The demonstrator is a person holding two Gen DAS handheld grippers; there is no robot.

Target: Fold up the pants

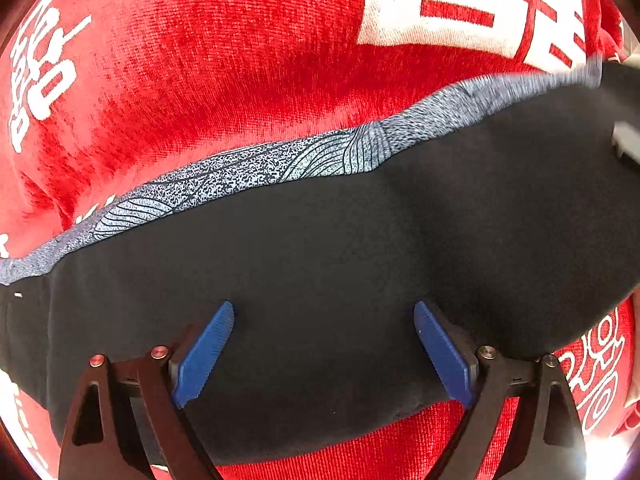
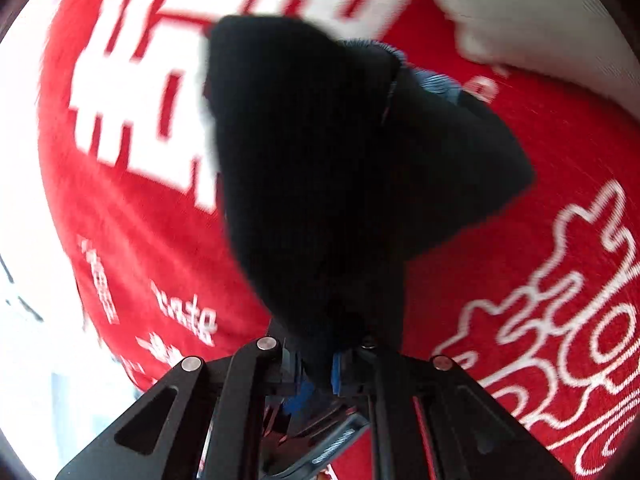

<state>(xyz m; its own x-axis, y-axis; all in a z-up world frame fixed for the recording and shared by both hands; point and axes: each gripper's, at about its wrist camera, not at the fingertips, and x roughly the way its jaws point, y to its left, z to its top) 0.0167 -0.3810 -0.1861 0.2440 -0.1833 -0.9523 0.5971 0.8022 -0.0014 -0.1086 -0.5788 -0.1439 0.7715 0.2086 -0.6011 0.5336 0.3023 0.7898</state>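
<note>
While the dark pants [image 1: 320,280] lie across the middle of the left wrist view on a red cloth with white lettering [image 1: 200,60], the left gripper [image 1: 324,320] hangs over them with its blue pads [image 1: 204,352] spread wide apart, holding nothing. A grey patterned waistband [image 1: 248,168] edges the pants' upper side. In the right wrist view, the right gripper [image 2: 320,376] is clamped on a bunched fold of the pants [image 2: 320,168], which rises through the centre of the frame.

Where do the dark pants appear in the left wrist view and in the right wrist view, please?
Left wrist view: the pants spread across the lower half, patterned waistband along their upper edge.
Right wrist view: they fill the centre, bunched and pinched in the right gripper.
Shared landmark: the red cloth with white print underneath.
</note>
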